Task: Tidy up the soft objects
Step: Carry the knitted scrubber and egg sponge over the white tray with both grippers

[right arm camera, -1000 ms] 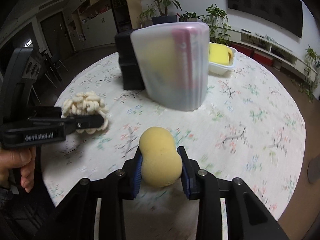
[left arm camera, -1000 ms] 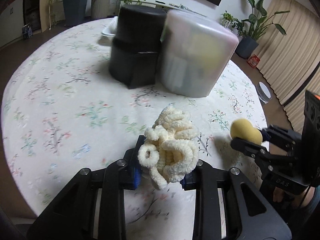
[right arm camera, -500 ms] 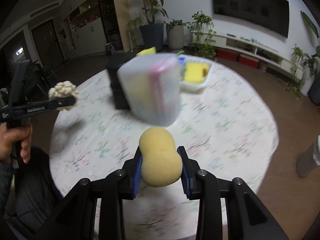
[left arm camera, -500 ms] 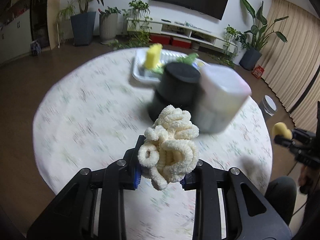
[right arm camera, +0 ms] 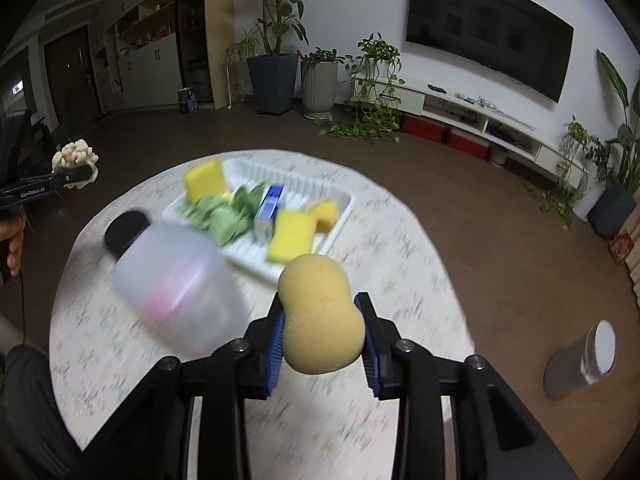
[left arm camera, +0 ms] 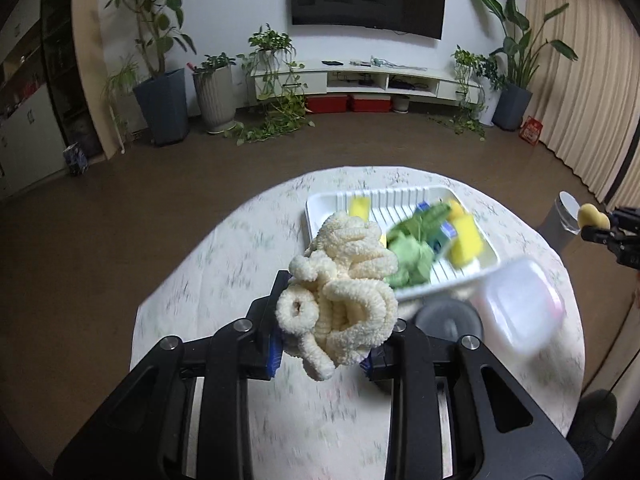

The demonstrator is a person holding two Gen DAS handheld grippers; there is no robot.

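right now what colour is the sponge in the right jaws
Tan-yellow sponge; right wrist view.

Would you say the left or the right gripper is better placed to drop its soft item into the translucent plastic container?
Right, probably. The right gripper holds the tan peanut-shaped sponge beside the translucent plastic container; the left gripper, holding the cream chenille mop-head, sits further left.

On the round floral-clothed table (right arm camera: pixel 400 264), a white ribbed plastic tray (right arm camera: pixel 340 216) is set behind a translucent lidded plastic tub (right arm camera: pixel 180 292); a black cylindrical container (right arm camera: pixel 126 228) is placed left of the tub.
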